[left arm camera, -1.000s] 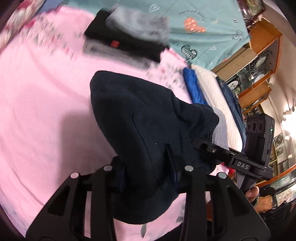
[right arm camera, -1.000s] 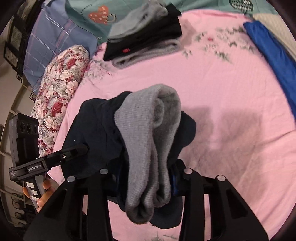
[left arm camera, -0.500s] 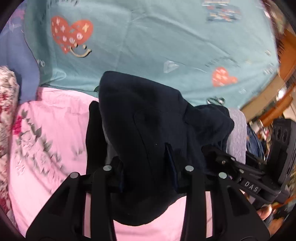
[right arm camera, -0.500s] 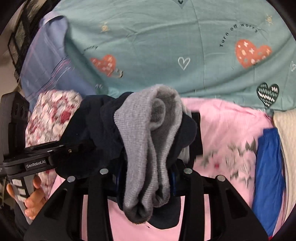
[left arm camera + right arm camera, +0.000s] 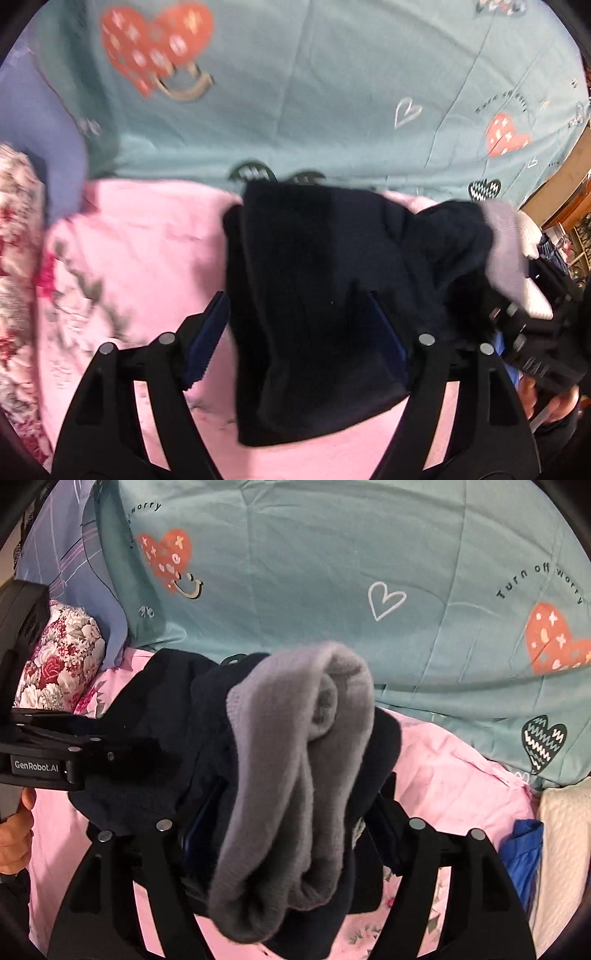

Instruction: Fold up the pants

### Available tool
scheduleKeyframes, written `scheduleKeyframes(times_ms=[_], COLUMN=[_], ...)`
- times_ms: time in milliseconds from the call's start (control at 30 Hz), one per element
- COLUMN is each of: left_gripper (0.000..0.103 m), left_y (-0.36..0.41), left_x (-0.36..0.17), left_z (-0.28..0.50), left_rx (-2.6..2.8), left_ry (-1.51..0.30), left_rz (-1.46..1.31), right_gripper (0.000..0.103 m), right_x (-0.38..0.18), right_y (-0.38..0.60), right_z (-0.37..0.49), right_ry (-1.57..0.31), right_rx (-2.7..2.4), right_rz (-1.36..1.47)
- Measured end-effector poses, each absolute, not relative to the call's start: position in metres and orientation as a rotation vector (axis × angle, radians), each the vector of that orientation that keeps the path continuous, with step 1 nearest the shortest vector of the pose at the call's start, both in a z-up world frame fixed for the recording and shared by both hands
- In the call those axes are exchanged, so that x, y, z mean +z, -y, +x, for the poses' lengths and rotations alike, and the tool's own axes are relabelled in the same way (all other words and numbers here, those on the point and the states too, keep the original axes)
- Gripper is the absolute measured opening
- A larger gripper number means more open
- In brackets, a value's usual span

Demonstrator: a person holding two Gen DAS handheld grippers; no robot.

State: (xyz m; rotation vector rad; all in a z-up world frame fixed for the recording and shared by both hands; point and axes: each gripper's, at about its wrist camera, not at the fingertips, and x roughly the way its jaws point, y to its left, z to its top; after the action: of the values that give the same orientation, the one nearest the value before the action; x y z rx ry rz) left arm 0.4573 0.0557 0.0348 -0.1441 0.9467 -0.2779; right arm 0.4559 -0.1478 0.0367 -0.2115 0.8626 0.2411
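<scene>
The folded dark navy pants (image 5: 317,280) with a grey lining or cuff (image 5: 295,786) lie bundled between both grippers over the pink bedsheet (image 5: 140,243). My left gripper (image 5: 295,332) is open, its fingers spread; the navy cloth drapes over the gap and against the right finger (image 5: 388,332). My right gripper (image 5: 288,812) has the cloth bunched between its fingers, with the grey part hanging over the front. The left gripper's body shows at the left of the right wrist view (image 5: 44,764).
A teal quilt with heart prints (image 5: 332,572) rises behind. A floral pillow (image 5: 62,657) and a lilac striped pillow (image 5: 66,542) lie at left. A blue garment (image 5: 521,853) and a white textured one (image 5: 565,849) lie at right. Wooden furniture (image 5: 565,192) stands far right.
Both grippers carried the bundle toward the head of the bed, so the quilt now fills the views. The left gripper's fingers have spread apart and released the cloth.
</scene>
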Motion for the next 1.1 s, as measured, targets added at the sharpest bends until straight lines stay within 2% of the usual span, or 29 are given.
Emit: scheduleKeyframes(times_ms=[100,200,300,333,400,433,667,833,1100], left_gripper=[0.085,0.101,0.101,0.101,0.101,0.101,0.101,0.101,0.101], left_y=[-0.064,-0.061,-0.048,-0.045,-0.039,-0.036,-0.022,-0.015,-0.012], left_x=[0.061,0.081,0.084,0.081,0.068,0.058,0.007,-0.015,-0.027], left_z=[0.426,0.374,0.317,0.299,0.263,0.245,0.200,0.191,0.190], left_rx=[-0.189,-0.110,-0.040,-0.025,0.002,0.013,-0.002,0.012,0.021], left_ry=[-0.864,-0.760,-0.686,-0.672,-0.661,-0.660,-0.653,-0.633,-0.644], left_rz=[-0.131,-0.083,-0.013,-0.006,-0.002,-0.003,0.007,0.031,0.035], right_gripper=[0.074,0.074,0.075,0.079,0.098,0.099,0.099,0.099,0.099], right_x=[0.064,0.090,0.112,0.116,0.120,0.120,0.053,0.012,-0.013], right_y=[0.157,0.164,0.172,0.175,0.181,0.182,0.190,0.185,0.183], right_z=[0.440,0.425,0.394,0.384,0.349,0.332,0.211,0.183,0.178], right_ry=[-0.784,-0.697,-0.644,-0.635,-0.606,-0.593,-0.587,-0.584,-0.572], right_rx=[0.204,0.093,0.069,0.057,0.019,0.011,-0.038,-0.083,-0.100], right_rz=[-0.173,-0.195,-0.163,-0.155,-0.128,-0.114,-0.100,-0.108,-0.113])
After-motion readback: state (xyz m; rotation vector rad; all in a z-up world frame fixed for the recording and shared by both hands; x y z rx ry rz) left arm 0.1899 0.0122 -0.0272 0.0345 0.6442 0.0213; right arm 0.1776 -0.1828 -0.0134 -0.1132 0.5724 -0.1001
